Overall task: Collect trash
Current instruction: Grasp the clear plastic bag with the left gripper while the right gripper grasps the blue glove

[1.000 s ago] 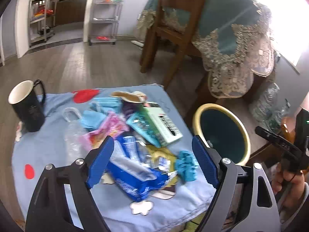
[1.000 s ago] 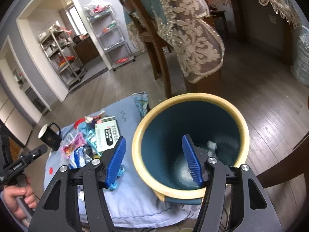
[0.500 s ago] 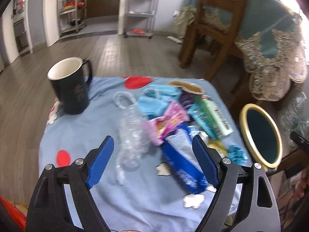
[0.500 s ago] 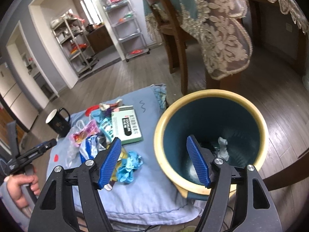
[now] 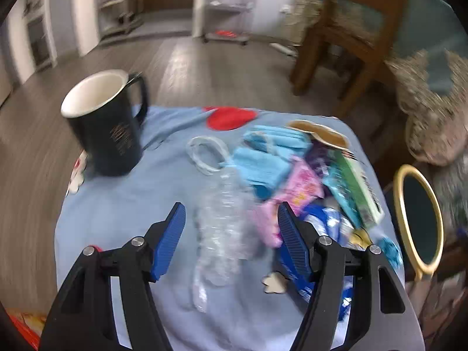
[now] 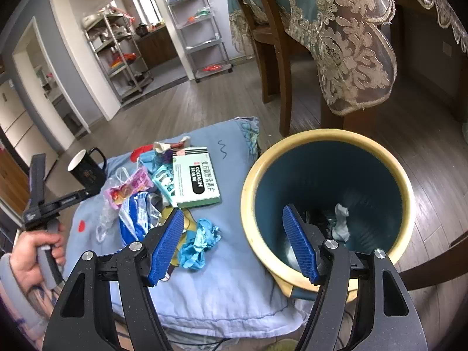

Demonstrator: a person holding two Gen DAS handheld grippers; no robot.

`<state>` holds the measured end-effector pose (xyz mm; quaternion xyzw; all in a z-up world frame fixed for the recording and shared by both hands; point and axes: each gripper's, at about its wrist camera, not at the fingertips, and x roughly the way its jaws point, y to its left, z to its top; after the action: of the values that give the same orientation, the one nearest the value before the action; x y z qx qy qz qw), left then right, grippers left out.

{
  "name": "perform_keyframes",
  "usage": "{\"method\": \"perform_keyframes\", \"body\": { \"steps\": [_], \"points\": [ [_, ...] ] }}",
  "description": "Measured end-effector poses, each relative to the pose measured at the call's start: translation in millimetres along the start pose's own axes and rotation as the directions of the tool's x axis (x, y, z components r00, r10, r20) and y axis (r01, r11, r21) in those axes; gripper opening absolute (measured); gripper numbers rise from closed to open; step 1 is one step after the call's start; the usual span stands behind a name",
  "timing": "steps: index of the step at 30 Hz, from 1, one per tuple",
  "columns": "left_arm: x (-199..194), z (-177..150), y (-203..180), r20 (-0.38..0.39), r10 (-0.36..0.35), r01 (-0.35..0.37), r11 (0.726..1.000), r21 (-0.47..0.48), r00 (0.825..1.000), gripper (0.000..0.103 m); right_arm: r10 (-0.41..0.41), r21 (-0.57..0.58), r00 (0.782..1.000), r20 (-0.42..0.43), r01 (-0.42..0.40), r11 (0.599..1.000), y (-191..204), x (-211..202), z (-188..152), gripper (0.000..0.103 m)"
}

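Trash lies heaped on a light blue cloth (image 5: 122,204): a crushed clear plastic bottle (image 5: 225,219), blue face masks (image 5: 263,163), a pink wrapper (image 5: 301,187), a green medicine box (image 6: 196,181), a blue packet (image 6: 133,216) and a crumpled blue glove (image 6: 199,239). My left gripper (image 5: 230,209) hangs over the bottle. Its jaws are closing with the bottle between them, and the pads are not pressing on it. My right gripper (image 6: 233,211) stands open and holds nothing, above the gap between the cloth and the yellow-rimmed teal bin (image 6: 248,175).
A black mug (image 5: 108,128) stands at the cloth's far left. White crumpled paper (image 6: 340,222) lies inside the bin. A wooden chair (image 5: 345,44) and a lace-draped table (image 6: 345,44) stand behind. A person's hand (image 6: 35,251) grips the left tool's handle.
The left gripper swung left from the blue packet to the clear bottle, sank closer to it, and its jaws narrowed. The right gripper drew back from the bin toward the cloth.
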<state>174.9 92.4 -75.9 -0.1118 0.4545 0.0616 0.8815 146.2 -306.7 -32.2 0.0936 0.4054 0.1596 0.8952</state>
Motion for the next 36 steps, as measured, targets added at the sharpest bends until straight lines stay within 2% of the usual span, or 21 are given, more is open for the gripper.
{"method": "perform_keyframes", "body": {
  "steps": [4,8,11,12,13,14,19,22,27,31,36],
  "points": [
    [10,-3,25,-0.028,-0.028,0.024,0.991,-0.13,0.999,0.064,0.003,-0.004,1.0,-0.005,-0.003,1.0,1,2,0,0.071],
    [23,-13,31,-0.093,-0.068,0.051,0.984,-0.17,0.993,0.06,0.008,-0.02,1.0,-0.022,-0.009,1.0,6,8,-1,0.071],
    [38,-21,31,-0.151,-0.092,0.064,0.981,-0.181,0.984,0.053,0.008,-0.032,0.999,-0.035,-0.009,0.999,10,12,-3,0.071],
    [41,-23,31,-0.164,-0.102,0.071,0.98,-0.185,0.981,0.048,0.008,-0.038,0.999,-0.039,-0.01,0.999,11,13,-4,0.071],
    [44,-26,29,-0.181,-0.117,0.083,0.98,-0.183,0.977,0.038,0.009,-0.041,0.999,-0.041,-0.01,0.999,12,13,-5,0.071],
    [46,-26,28,-0.187,-0.116,0.083,0.981,-0.177,0.976,0.037,0.01,-0.045,0.999,-0.045,-0.012,0.999,12,14,-6,0.071],
    [35,-27,24,-0.175,-0.085,0.06,0.987,-0.148,0.981,0.019,0.027,-0.062,0.997,-0.078,-0.032,0.998,18,22,-10,0.071],
    [21,-27,31,-0.146,-0.055,0.028,0.984,-0.175,0.988,0.017,0.045,-0.08,0.994,-0.104,-0.053,0.995,25,31,-13,0.071],
    [-9,-20,46,-0.074,-0.025,0.008,0.975,-0.222,0.997,0.017,0.061,-0.113,0.985,-0.164,-0.08,0.99,41,54,-22,0.063],
    [-28,-14,46,-0.025,-0.055,0.048,0.974,-0.223,0.998,0.017,0.063,-0.105,0.976,-0.208,-0.086,0.991,45,74,-28,0.057],
    [-48,-9,32,0.016,-0.108,0.109,0.981,-0.158,0.994,0.017,0.052,-0.088,0.967,-0.249,-0.076,0.993,44,96,-32,0.047]
  ]
}}
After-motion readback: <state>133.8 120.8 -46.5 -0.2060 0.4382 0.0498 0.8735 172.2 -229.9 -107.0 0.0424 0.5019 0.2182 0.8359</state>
